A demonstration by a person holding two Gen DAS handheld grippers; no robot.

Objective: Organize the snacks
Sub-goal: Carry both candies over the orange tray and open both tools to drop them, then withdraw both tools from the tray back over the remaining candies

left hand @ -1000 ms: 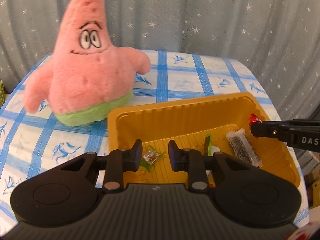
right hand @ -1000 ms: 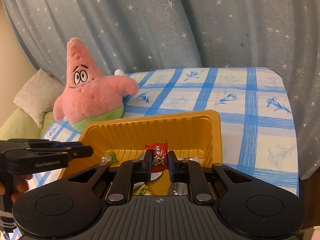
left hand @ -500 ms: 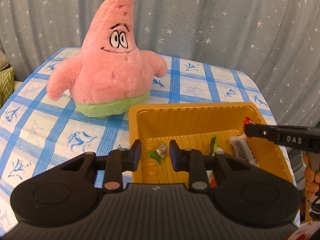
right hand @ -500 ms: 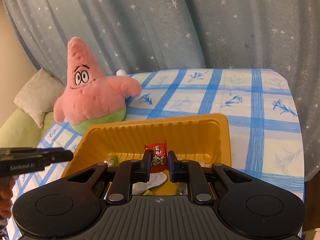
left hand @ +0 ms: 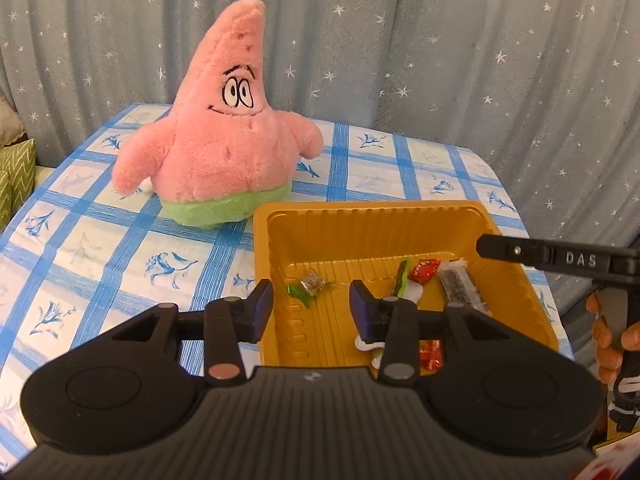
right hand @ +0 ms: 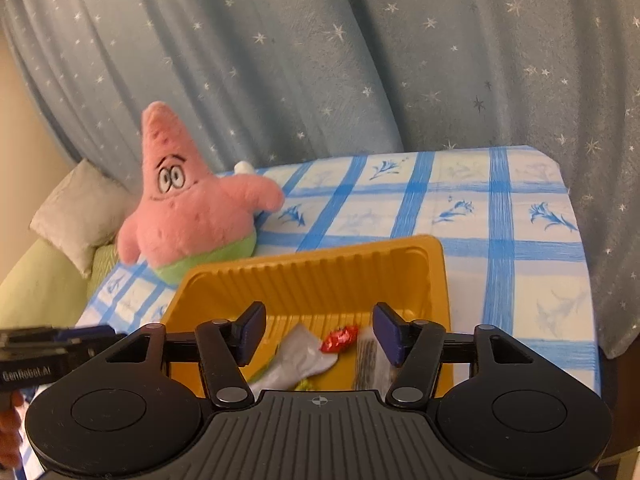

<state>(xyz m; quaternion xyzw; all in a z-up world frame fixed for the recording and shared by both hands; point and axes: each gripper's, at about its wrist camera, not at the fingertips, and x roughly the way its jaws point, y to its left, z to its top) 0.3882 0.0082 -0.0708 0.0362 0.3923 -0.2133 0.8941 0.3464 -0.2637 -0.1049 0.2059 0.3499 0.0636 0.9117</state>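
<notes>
1. A table under a white tablecloth is filling the scene; the cloth is carrying a blue grid and small blue flower prints.
2. A grey-blue curtain dotted with white stars is hanging behind the far edge; a pale cushion and a green zigzag cushion are lying off the table's left side.
3. A pink starfish plush toy with a green base is standing upright on the far left part of the cloth, just beside the far left corner of the yellow plastic tray.
4. The tray is sitting near the front right of the table; inside are lying a clear-wrapped candy with green ends at the left, a red-wrapped candy toward the far right, a long clear packet with dark print beside it, and a white wrapper nearer the front.
5. The left gripper is hanging over the tray's near left rim; its jaws are opening with nothing between them.
6. The right gripper is hovering over the tray; its jaws are opening, standing wide, and the red-wrapped candy is lying loose below, touched by neither pad.
7. Readable writing: "DAS" on the right gripper's finger in the left view; "GenRobot.AI" on the left gripper's finger in the right view; the packet's print is too small to read.
</notes>
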